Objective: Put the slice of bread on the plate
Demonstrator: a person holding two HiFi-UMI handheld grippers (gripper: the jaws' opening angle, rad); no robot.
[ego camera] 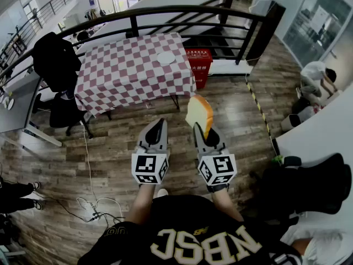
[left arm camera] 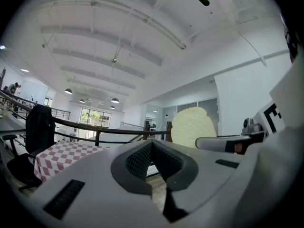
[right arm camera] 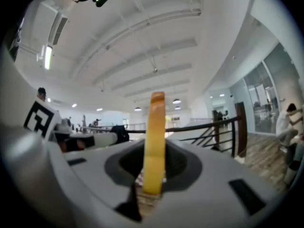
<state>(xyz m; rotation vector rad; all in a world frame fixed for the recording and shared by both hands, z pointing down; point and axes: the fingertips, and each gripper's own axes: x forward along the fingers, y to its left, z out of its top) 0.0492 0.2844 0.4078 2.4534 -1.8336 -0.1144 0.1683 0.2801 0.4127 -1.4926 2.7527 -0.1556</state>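
Note:
A slice of bread (ego camera: pixel 198 114) with a golden crust stands upright in the air, pinched at its lower edge by my right gripper (ego camera: pixel 203 130). In the right gripper view the bread slice (right arm camera: pixel 155 132) shows edge-on, with the right gripper (right arm camera: pixel 154 161) shut on it. My left gripper (ego camera: pixel 156 131) is held beside it at the same height, shut and empty; the left gripper (left arm camera: pixel 152 150) has its pads together. Seen from there, the bread slice (left arm camera: pixel 192 125) is to the right. A white plate (ego camera: pixel 165 58) lies on the red-and-white checkered table (ego camera: pixel 127 76) further ahead.
A black curved railing (ego camera: pixel 182 12) runs behind the table. A red box (ego camera: pixel 199 62) stands under the table's right end. An office chair draped with black clothing (ego camera: pixel 54 65) is at the left. Cables (ego camera: pixel 91 203) lie on the wooden floor. A white counter (ego camera: pixel 322 137) and a black bag (ego camera: pixel 311 189) are at the right.

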